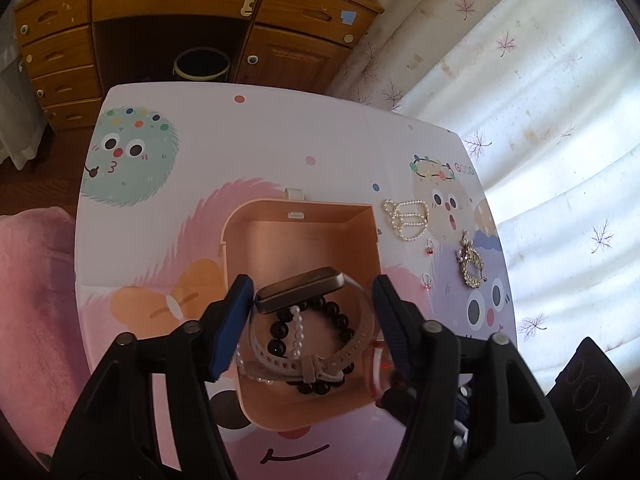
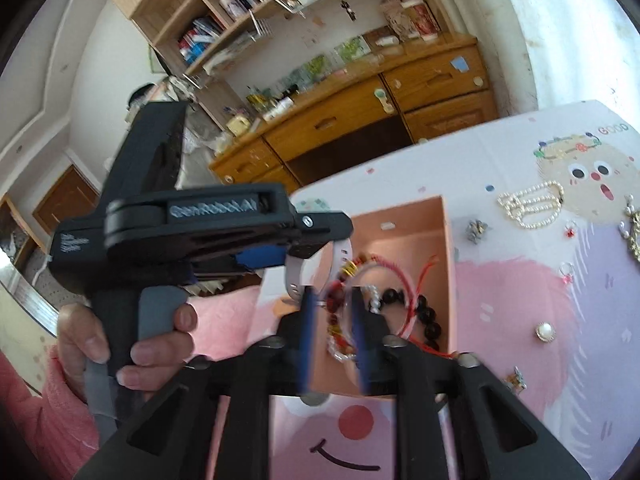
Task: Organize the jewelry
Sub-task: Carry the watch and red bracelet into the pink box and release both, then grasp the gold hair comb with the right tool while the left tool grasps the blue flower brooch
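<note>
Pink box [image 1: 362,240] with watch [image 1: 300,288] and bead bracelets [image 1: 340,322]; both tongs [image 1: 312,320] [image 2: 332,336] parted, empty.

A home bedroom: a wooden desk with drawers [image 1: 60,56], a full bookshelf [image 2: 240,4], floral curtains [image 1: 520,80].

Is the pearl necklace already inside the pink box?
No, the pearl necklace lies on the table to the right of the pink box, outside its wall.
</note>
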A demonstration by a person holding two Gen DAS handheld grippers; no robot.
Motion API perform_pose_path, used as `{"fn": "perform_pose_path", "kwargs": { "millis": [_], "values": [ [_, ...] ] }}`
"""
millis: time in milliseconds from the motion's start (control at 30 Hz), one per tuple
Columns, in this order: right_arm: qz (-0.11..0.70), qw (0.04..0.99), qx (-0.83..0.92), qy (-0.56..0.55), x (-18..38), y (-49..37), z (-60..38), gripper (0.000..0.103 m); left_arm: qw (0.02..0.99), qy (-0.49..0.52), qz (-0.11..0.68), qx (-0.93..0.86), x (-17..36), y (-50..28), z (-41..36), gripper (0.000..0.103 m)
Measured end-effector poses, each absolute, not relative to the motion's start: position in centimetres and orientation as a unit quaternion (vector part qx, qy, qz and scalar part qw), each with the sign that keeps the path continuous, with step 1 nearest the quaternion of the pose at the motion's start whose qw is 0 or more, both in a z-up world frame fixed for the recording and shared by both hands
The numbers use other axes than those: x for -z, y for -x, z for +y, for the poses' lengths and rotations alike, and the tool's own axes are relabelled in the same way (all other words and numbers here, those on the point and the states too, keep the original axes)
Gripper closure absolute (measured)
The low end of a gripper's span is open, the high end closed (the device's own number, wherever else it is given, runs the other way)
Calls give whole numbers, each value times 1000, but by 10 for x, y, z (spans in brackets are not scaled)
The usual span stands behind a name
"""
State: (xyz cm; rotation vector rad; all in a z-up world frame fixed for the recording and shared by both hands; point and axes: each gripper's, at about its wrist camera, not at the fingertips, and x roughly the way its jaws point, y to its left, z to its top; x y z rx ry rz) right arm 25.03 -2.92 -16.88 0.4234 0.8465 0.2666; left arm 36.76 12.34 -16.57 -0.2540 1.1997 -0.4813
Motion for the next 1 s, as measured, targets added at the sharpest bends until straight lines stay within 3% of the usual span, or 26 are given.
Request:
{"fn": "perform_pose_path", "kwargs": {
  "millis": [33,233,567,1000],
  "values": [
    [406,882,-122,-205,169,-249,-30,44,788,114,562,224,167,-368,121,33],
    [410,876,-100,-234,176,-244,-52,43,792,112,557,222,163,-364,122,25],
    [424,871,-64,-238,182,-217,-82,27,798,105,552,217,161,-339,117,25],
    [463,854,-30,-235,191,-196,-169,14,823,141,523,170,147,-258,106,25]
  ]
}}
